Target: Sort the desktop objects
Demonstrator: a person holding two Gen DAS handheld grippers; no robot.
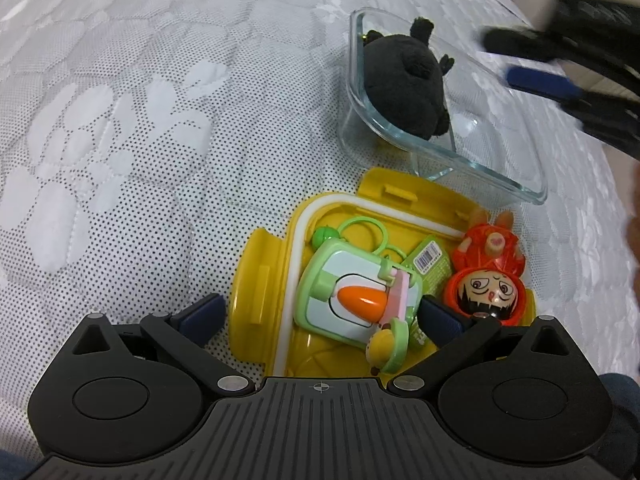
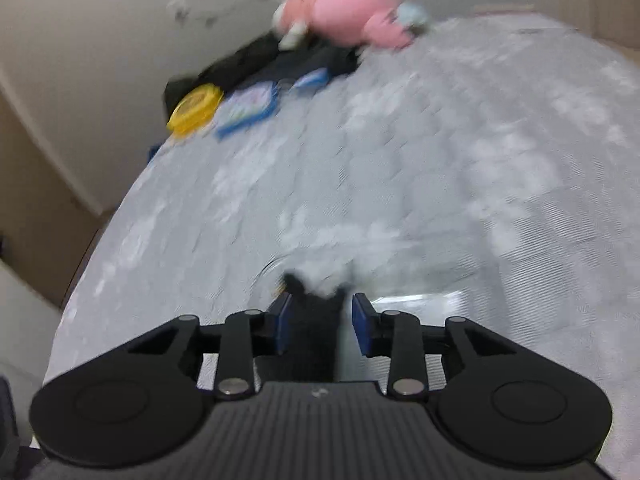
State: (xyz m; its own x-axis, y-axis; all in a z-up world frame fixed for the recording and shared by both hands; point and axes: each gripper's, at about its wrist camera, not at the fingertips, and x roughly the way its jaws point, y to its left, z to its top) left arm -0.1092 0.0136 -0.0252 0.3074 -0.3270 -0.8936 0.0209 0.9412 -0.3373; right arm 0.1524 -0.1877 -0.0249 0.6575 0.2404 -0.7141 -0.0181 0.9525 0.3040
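A black plush toy (image 1: 404, 80) lies in a clear glass container (image 1: 516, 178) on the quilted white mattress. In front of it a yellow box (image 1: 256, 280) holds a green toy with an orange carrot (image 1: 360, 300), a green ring and a green packet. A red doll figure (image 1: 486, 276) lies at the box's right edge. My left gripper (image 1: 320, 312) is open, its fingers either side of the green toy, above the box. My right gripper (image 2: 320, 320) is open just above the black plush (image 2: 312, 308); it also shows in the left wrist view (image 1: 516, 56), above the glass container.
The right wrist view is blurred. At the mattress's far end lie a pink plush (image 2: 352, 12), dark cloth (image 2: 280, 60), a yellow round lid (image 2: 196, 108) and a blue-edged card (image 2: 248, 108). A wall stands to the left.
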